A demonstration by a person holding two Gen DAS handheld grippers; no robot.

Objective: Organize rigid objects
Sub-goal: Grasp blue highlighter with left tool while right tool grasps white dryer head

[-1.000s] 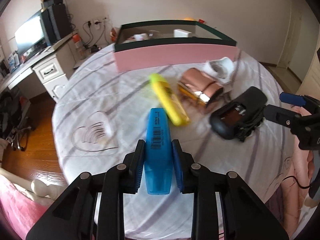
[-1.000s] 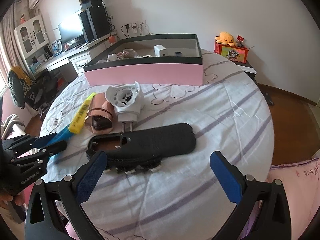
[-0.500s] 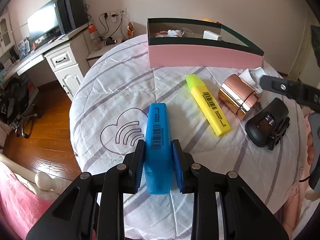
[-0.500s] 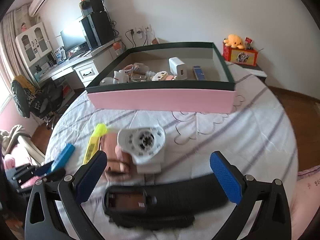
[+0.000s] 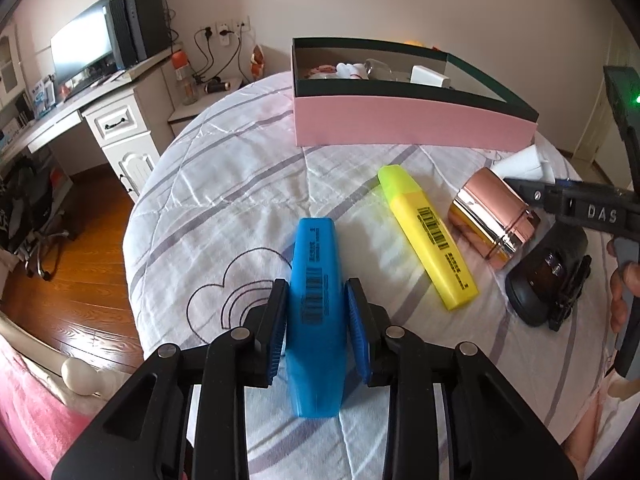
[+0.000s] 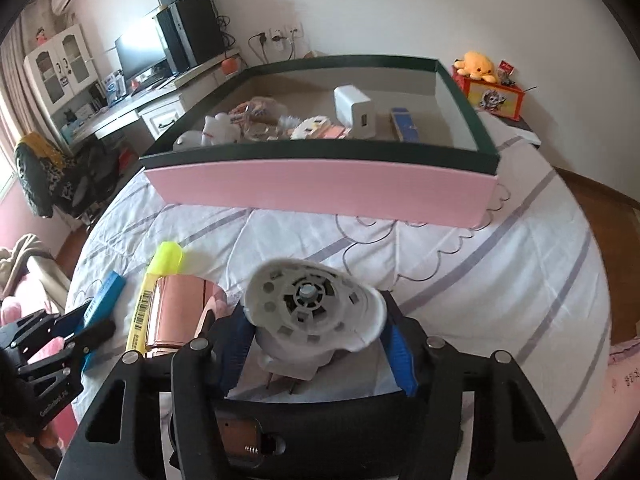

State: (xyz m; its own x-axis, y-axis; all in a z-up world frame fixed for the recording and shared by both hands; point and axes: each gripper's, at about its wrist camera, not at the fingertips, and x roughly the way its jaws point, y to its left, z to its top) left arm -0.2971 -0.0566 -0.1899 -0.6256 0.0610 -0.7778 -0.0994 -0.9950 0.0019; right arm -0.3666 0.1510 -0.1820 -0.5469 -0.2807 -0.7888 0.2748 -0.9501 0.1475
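Observation:
My left gripper is shut on a blue highlighter low over the striped tablecloth; it also shows at the right wrist view's left edge. A yellow highlighter, a rose-gold cylinder and a black device lie to its right. My right gripper reaches over the black device. Its jaws are closing around a white round plug-in device, and the pads meet its rim on both sides. The pink box with a dark green rim stands behind.
Inside the pink box are a white charger, a small plush and other bits. The round table's left edge drops to a wooden floor. A desk with a monitor stands far left. A hand grips the right tool.
My right gripper has moved forward over the black device and its jaws have narrowed from wide open onto the white plug-in device. My left gripper has shifted sideways with the blue highlighter.

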